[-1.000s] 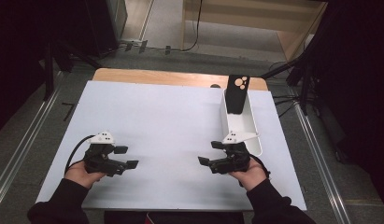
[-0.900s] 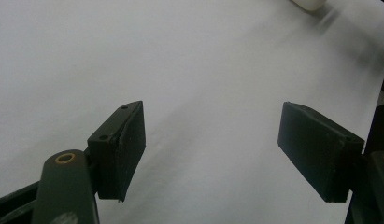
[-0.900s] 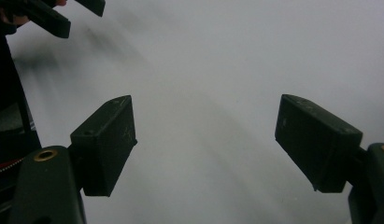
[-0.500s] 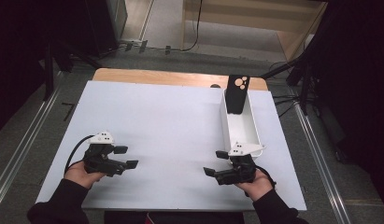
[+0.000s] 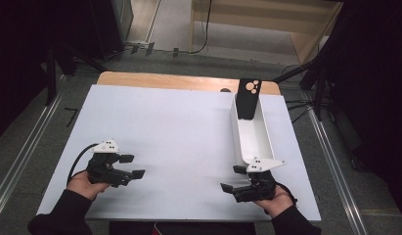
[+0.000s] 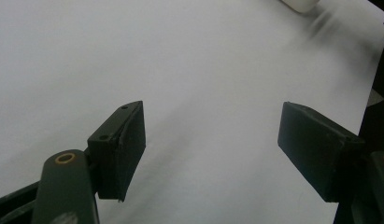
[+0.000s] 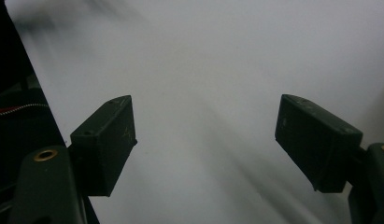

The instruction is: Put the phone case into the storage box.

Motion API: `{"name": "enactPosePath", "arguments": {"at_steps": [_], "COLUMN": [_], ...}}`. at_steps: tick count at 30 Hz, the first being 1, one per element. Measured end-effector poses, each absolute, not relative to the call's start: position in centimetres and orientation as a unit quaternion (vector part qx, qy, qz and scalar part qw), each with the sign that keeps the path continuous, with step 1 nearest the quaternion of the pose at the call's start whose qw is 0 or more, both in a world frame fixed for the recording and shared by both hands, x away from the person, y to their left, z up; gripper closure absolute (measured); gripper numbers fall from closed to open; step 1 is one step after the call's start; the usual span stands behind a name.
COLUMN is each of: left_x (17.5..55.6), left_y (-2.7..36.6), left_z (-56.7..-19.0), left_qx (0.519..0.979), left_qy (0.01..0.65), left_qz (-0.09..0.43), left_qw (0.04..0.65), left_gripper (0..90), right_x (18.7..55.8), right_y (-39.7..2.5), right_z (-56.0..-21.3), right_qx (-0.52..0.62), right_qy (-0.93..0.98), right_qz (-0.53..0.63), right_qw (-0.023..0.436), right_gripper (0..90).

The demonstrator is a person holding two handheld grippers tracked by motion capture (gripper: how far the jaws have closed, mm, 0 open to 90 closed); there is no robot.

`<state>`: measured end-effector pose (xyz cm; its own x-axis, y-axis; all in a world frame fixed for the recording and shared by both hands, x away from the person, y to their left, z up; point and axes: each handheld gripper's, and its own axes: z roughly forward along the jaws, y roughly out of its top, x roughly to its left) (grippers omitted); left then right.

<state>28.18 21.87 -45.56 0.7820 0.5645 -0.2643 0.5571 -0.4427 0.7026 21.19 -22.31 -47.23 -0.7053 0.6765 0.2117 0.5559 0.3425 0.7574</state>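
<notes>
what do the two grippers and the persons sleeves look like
Both the left gripper and the right gripper are black, each topped by a grey three-cornered plate with small dark dots. Flat, blocky black fingers sit beside brass-coloured pivot rings. A black cable trails from the left one. The sleeves are black.

From my high view I look forward and down from above the person's side, far enough back to take in the whole white table [image 5: 179, 132]. My left gripper view sits low and close, facing along its jaws across the bare white tabletop [image 6: 180, 60]. My right gripper view does the same over the tabletop [image 7: 217, 60]. All three views share that white surface.
</notes>
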Motion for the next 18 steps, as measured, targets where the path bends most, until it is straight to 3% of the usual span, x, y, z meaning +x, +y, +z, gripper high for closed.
{"name": "enactPosePath", "arguments": {"at_steps": [18], "left_x": [27.7], "left_y": [22.0], "left_z": [-45.7], "left_qx": [0.851], "left_qy": [0.327], "left_qz": [0.000], "left_qw": [0.411], "left_gripper": [23.1], "right_x": [21.1], "right_y": [-23.5], "right_z": [-47.7], "right_qx": [0.379], "right_qy": [0.823], "right_qz": [0.417], "right_qw": [0.070], "right_gripper": [18.8]}}
